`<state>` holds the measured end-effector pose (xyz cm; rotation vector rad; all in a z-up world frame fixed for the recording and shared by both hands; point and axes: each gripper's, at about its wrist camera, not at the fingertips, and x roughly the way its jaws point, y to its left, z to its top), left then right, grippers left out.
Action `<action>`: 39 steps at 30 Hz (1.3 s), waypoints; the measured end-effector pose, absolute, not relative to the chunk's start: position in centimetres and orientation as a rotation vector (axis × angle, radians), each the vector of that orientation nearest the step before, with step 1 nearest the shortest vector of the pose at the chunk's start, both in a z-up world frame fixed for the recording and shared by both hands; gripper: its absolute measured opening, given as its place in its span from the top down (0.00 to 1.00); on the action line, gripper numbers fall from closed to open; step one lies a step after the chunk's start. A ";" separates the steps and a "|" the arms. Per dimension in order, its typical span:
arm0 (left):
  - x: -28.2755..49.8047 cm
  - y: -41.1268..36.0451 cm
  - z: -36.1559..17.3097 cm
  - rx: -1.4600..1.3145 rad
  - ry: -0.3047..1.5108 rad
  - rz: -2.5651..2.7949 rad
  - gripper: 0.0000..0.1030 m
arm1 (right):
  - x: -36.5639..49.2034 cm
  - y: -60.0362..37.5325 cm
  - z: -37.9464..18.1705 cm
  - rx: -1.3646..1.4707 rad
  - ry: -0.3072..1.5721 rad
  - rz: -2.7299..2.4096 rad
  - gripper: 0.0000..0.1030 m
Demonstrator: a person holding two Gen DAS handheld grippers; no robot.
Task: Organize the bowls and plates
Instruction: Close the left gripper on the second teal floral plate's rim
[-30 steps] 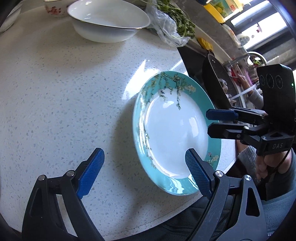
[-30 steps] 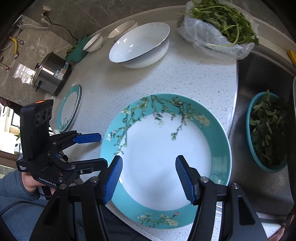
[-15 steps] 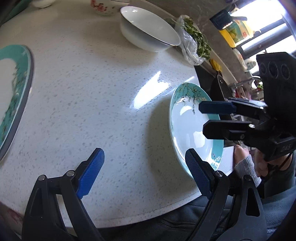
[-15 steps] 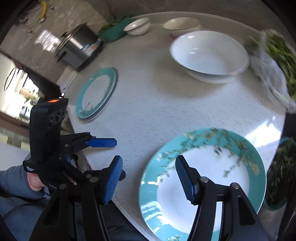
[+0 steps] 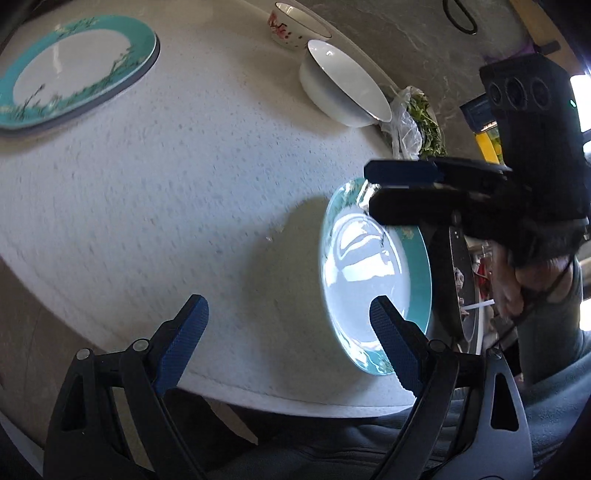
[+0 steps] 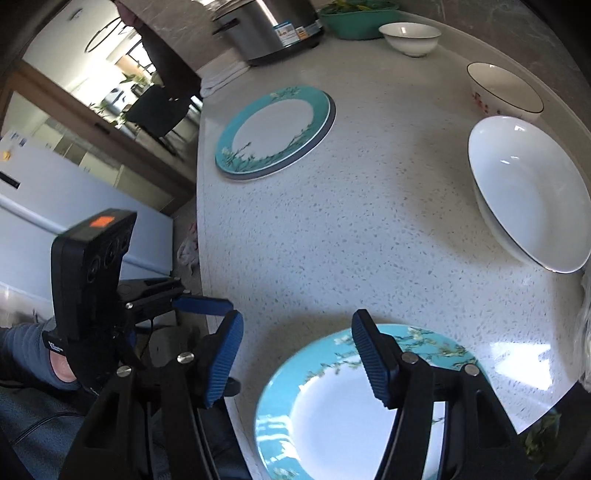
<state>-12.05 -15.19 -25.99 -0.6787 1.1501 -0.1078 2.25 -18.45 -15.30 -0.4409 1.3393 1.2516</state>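
1. Left wrist view: the left gripper (image 5: 286,328) fills the bottom of the frame, jaws spread wide and empty, hanging over the speckled surface (image 5: 192,177). Its right blue pad overlaps the near teal plate (image 5: 373,280), which lies flat at lower right by the surface's front edge; whether the pad touches it cannot be told.
2. Same view: the right gripper (image 5: 373,192) reaches in from the right over that plate's far rim, nothing seen between its jaws. A second teal plate (image 5: 74,70) sits at upper left, well apart. A large white bowl (image 5: 343,88) and a small patterned bowl (image 5: 295,26) stand at top centre, with bagged greens (image 5: 417,122) just beside the large bowl.
3. Right wrist view: the right gripper (image 6: 299,354), at the bottom, is released and empty, over the left rim of the near teal plate (image 6: 332,417). The left gripper (image 6: 207,306) shows at lower left. The second plate (image 6: 273,129) lies at upper centre, the large bowl (image 6: 532,192) at right, the patterned bowl (image 6: 502,88) above it, and another white bowl (image 6: 410,37) at top.
4. Judgement: this looks like the approach before the first pickup. Next, a gripper must close on the near plate's rim, probably to stack it on the other plate.
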 end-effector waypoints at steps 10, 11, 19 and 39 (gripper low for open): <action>-12.7 -18.8 -26.0 -0.692 1.161 -0.097 0.14 | 5.8 -21.6 -15.2 -0.546 1.336 1.223 0.36; -12.1 -19.1 -26.2 -0.694 1.161 -0.095 0.14 | 5.9 -21.9 -15.2 -0.549 1.333 1.225 0.36; -12.1 -20.3 -26.9 -0.723 1.170 -0.070 0.14 | 7.4 -22.6 -15.7 -0.620 1.333 1.243 0.36; -10.1 -22.6 -28.1 -0.724 1.223 -0.026 0.14 | 11.6 -27.1 -18.0 -0.484 1.465 1.273 0.36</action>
